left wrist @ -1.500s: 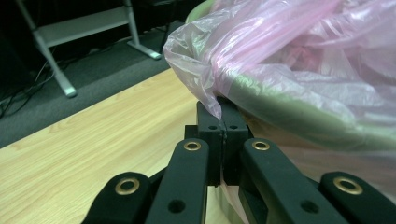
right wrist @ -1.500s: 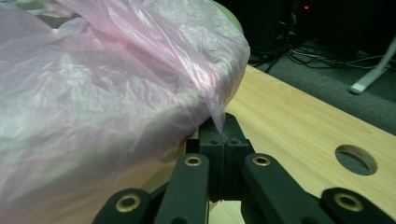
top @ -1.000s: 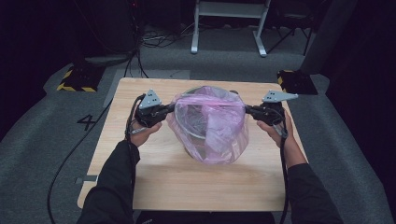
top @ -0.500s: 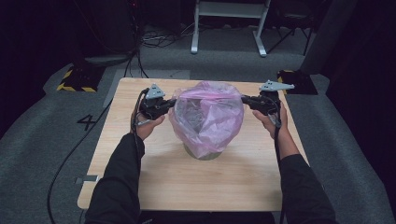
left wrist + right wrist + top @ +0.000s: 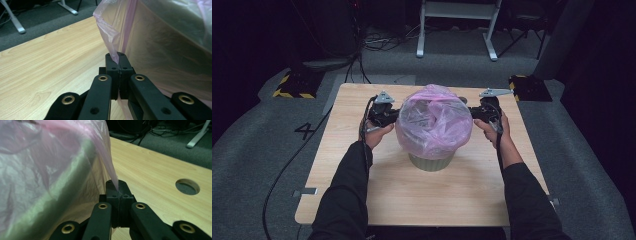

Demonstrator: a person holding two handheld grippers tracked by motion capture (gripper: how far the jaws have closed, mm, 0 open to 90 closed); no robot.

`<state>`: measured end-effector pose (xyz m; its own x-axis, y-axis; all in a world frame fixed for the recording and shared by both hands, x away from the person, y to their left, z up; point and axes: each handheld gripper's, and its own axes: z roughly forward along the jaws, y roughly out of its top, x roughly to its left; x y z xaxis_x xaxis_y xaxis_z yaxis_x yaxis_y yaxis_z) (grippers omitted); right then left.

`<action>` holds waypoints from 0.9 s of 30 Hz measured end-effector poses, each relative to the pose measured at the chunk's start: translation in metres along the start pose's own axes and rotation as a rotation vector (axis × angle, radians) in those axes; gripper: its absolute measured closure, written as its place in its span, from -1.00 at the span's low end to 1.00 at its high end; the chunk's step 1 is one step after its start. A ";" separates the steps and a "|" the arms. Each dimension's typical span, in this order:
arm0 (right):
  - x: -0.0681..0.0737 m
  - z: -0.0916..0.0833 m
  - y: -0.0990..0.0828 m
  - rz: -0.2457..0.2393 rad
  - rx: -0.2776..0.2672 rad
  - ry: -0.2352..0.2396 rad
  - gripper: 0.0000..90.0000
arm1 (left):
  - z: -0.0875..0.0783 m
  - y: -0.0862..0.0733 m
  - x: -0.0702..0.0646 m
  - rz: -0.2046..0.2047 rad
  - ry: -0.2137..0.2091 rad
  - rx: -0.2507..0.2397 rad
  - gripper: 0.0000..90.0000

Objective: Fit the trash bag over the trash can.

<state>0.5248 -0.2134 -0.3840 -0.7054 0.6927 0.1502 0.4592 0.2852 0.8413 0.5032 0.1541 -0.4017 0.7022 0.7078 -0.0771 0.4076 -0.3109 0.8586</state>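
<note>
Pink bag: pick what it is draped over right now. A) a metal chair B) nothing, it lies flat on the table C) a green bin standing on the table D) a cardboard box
C: the pink bag covers the top of a green bin on the table, held at each side by the left gripper and right gripper.

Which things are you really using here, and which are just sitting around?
In use:
- pink bag
- green bin under it
- left gripper, shut on the bag
- right gripper, shut on the bag

Just around:
- table
- white frame legs
- floor cables
</note>
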 end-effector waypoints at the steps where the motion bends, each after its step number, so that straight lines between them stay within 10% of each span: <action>1: -0.001 0.001 -0.001 0.007 0.003 0.006 1.00 | 0.001 0.000 0.000 -0.009 0.003 -0.002 0.99; 27: -0.011 0.022 -0.037 0.029 0.044 0.012 0.98 | 0.015 -0.011 0.005 -0.076 -0.015 0.042 0.91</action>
<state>0.5274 -0.2165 -0.4283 -0.6976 0.6933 0.1807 0.5028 0.2941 0.8129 0.5106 0.1513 -0.4189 0.6770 0.7208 -0.1488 0.4835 -0.2831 0.8283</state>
